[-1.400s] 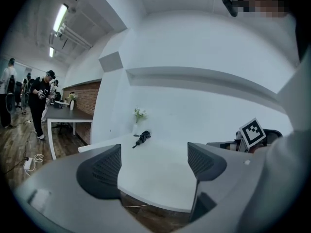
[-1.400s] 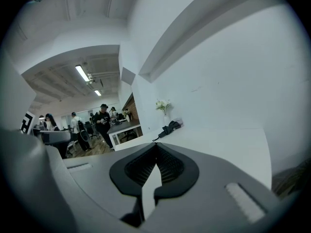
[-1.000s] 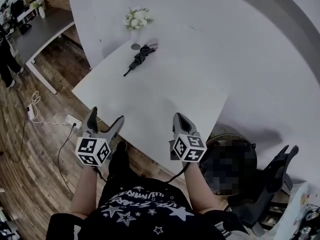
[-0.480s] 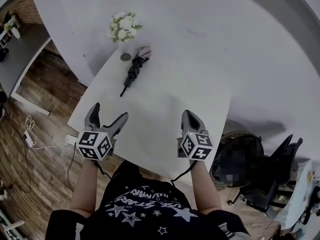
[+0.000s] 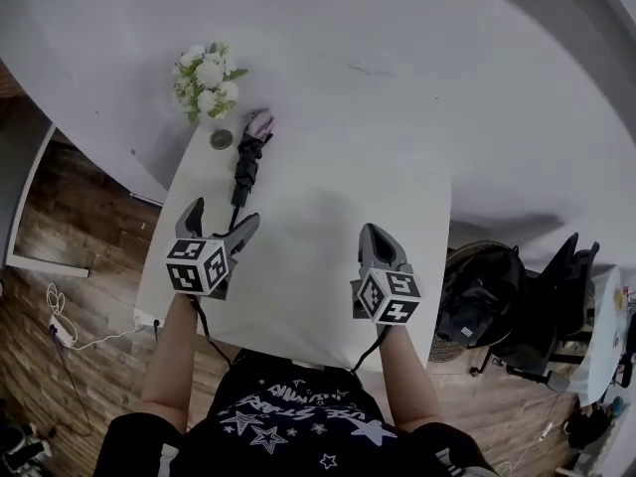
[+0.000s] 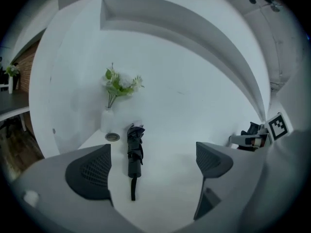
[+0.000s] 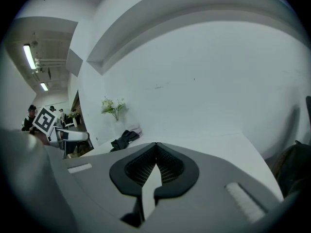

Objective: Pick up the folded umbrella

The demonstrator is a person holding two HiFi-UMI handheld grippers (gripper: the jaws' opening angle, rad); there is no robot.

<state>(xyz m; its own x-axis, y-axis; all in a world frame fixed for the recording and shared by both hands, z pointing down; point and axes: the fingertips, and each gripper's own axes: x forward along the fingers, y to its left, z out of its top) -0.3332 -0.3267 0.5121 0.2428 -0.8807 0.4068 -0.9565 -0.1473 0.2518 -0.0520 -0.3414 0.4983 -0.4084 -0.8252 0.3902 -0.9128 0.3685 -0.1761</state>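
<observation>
The folded black umbrella [image 5: 245, 165] lies lengthwise at the far left of the white table [image 5: 338, 197], its strap end toward me. My left gripper [image 5: 221, 219] hovers just short of that strap end, jaws opening wide, nothing between them. In the left gripper view the umbrella [image 6: 134, 152] lies ahead between the two pads, apart from the left gripper [image 6: 153, 165]. My right gripper [image 5: 371, 231] is over the table's near middle, shut and empty. From the right gripper [image 7: 156, 145] the umbrella [image 7: 124, 139] shows far off to the left.
A white vase of flowers [image 5: 204, 76] and a small round disc [image 5: 221, 139] stand by the umbrella's far end, against the white wall. Wood floor with a cable [image 5: 60, 316] lies left of the table. A dark chair [image 5: 542, 306] stands at the right.
Both grippers have moved forward over the table toward the umbrella, the left one much farther. The left jaws have spread a little wider. The right stays shut.
</observation>
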